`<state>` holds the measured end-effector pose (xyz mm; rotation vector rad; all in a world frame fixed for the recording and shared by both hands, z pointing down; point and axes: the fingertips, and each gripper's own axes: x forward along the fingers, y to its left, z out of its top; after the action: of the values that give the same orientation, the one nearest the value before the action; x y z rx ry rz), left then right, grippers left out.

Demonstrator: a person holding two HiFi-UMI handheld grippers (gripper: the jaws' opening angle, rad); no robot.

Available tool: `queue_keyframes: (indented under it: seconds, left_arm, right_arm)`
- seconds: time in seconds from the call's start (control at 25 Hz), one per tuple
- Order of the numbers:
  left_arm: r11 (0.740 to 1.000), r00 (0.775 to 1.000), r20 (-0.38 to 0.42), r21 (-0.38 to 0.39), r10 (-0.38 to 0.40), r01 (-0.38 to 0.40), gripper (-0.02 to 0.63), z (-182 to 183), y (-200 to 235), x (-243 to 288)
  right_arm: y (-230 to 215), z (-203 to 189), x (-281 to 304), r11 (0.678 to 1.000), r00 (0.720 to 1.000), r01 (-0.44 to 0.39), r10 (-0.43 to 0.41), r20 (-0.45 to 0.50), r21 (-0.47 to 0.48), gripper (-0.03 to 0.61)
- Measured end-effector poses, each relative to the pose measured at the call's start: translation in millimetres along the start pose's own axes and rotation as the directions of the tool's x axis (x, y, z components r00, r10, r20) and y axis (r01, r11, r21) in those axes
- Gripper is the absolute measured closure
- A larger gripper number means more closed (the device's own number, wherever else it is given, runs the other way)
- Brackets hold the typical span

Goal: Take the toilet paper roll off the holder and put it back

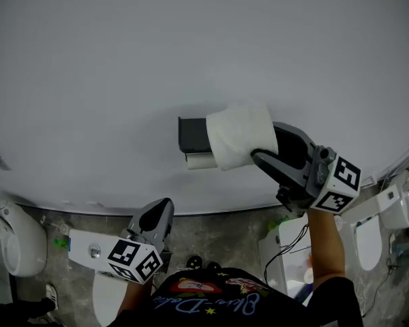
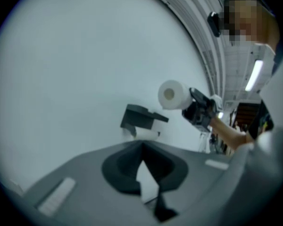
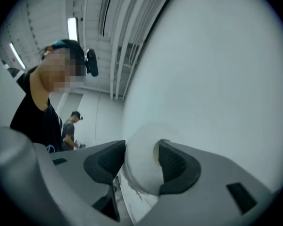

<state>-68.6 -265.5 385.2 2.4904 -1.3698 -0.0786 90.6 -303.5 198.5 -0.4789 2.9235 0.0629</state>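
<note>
Your right hand-held gripper (image 1: 266,142) clamps the toilet paper roll (image 1: 238,135), which hides the holder's (image 1: 191,133) right end; your left hand-held gripper (image 1: 160,206) is closed and empty.

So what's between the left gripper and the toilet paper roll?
Bare wall only, head view, from left gripper to toilet paper roll; the holder sits beside it.
</note>
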Motion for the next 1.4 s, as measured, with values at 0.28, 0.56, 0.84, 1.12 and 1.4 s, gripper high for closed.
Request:
queue_keyframes:
  seconds: [0.28, 0.56, 0.84, 1.12, 1.4]
  left_arm:
    - [0.999, 0.999, 0.037, 0.043, 0.016, -0.018, 0.615, 15, 1, 3]
    - [0.997, 1.0, 0.014, 0.076, -0.011, 0.01, 0.615, 14, -13, 13]
    - [0.994, 1.0, 0.007, 0.107, -0.028, 0.027, 0.615, 14, -22, 18]
    - [0.994, 1.0, -0.002, 0.106, -0.019, 0.019, 0.615, 11, -23, 12]
    - [0.997, 1.0, -0.002, 0.079, 0.006, -0.006, 0.615, 7, -14, 2]
  right_arm:
    - [24, -43, -73, 0.955, 0.955, 0.039, -0.122, 0.269, 0.296, 0.347]
    - [44, -86, -115, 0.879, 0.917, 0.109, -0.269, 0.295, 0.464, 0.347]
    - [45, -84, -113, 0.888, 0.926, 0.11, -0.255, 0.279, 0.447, 0.347]
    - [36, -74, -104, 0.906, 0.937, 0.109, -0.231, 0.262, 0.409, 0.347]
    - [-11, -23, -49, 0.985, 0.985, 0.147, -0.154, 0.076, 0.088, 0.347]
